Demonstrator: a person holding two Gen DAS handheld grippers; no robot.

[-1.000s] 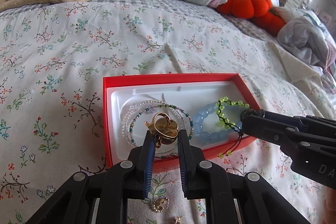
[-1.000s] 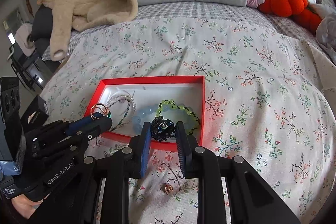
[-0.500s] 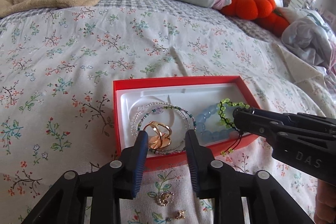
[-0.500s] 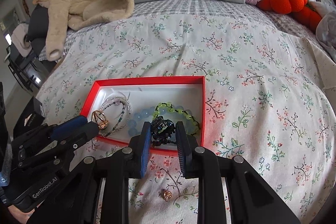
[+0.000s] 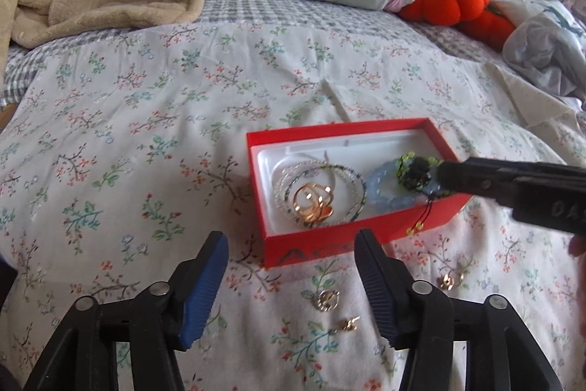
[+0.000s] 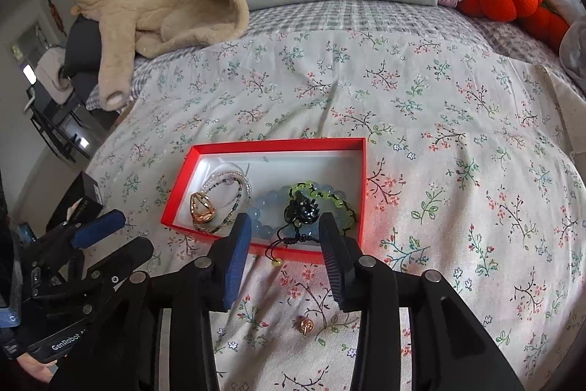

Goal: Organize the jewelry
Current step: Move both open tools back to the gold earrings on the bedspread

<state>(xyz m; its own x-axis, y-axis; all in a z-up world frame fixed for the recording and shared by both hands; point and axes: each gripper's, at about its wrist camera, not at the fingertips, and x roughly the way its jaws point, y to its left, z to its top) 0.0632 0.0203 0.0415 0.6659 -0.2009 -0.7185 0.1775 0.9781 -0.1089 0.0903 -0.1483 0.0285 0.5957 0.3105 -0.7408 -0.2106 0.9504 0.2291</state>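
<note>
1. Left tool (image 5: 291,240) held wide open, empty, short of the red box (image 5: 315,250) on the bed (image 5: 146,105).
2. Right tool (image 6: 285,224) spread open over the box's near edge, nothing gripped.
3. Bracelets (image 6: 271,211) and gold ring (image 5: 313,202) lie inside the box.
4. Loose gold earrings (image 5: 327,299) lie on the bed before the box.

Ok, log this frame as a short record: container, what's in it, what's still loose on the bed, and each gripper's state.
container: red box with white liner, on the floral bedspread
in box: gold rings on a clear bead strand; blue bead bracelet; green bead bracelet; black charm
loose on bed: three small gold pieces in front of the box
left gripper: open, empty, short of the box
right gripper: open, fingers either side of the black charm, cord hanging over the box edge
</note>
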